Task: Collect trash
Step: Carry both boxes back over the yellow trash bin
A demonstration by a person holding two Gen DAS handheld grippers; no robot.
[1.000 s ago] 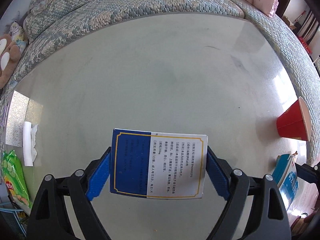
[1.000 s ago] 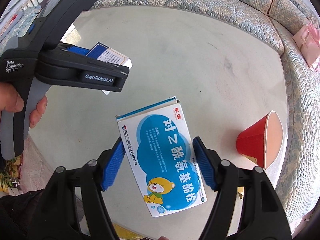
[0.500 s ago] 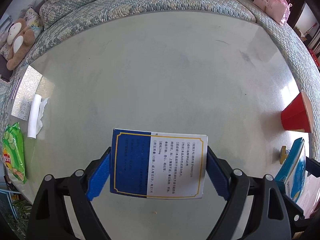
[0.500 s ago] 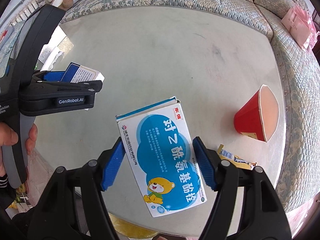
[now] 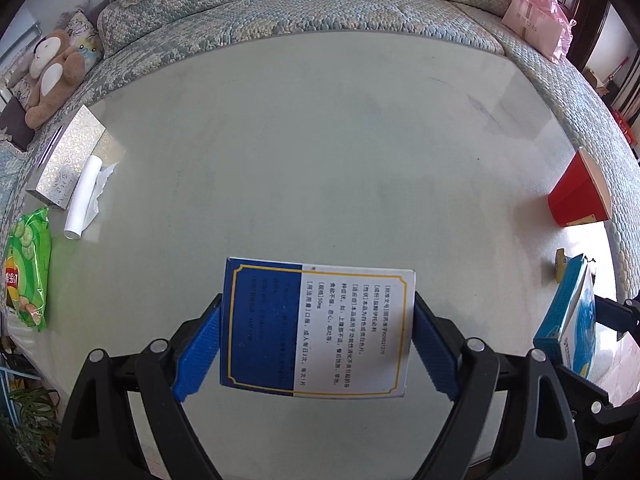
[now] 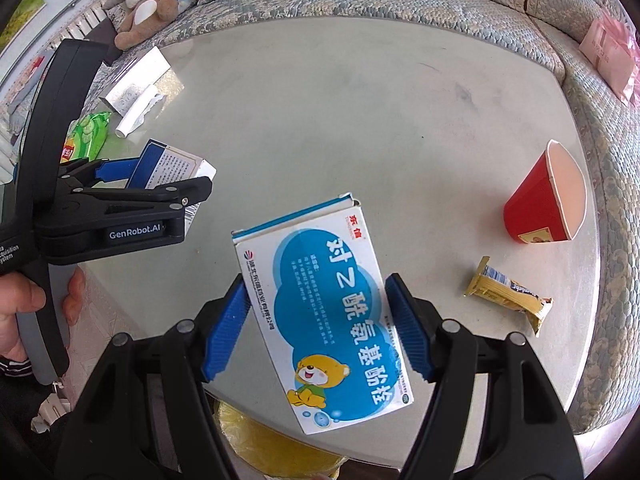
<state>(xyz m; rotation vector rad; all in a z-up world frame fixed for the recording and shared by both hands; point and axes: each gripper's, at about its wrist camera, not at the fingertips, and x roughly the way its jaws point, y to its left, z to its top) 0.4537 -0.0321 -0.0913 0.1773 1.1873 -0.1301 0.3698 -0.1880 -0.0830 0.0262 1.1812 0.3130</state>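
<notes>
We hold two cartons above the pale table [image 5: 320, 152]. Our left gripper [image 5: 316, 346] is clamped on the dark blue and white medicine box [image 5: 318, 326], its blue pads pressing both short sides. Our right gripper [image 6: 318, 324] pinches the light blue bear box [image 6: 324, 316], which sits tilted between the pads.

In the right wrist view, a red paper cup [image 6: 544, 204] lies on its side at three o'clock, with a yellow snack wrapper [image 6: 508, 290] just beside it toward four o'clock.

In the left wrist view, a green chip bag [image 5: 28, 268], a white paper roll [image 5: 84, 198] and a silver tissue box [image 5: 66, 162] cluster near nine o'clock. A plush monkey [image 5: 52, 74] rests on the sofa [image 5: 320, 8] at ten o'clock.
</notes>
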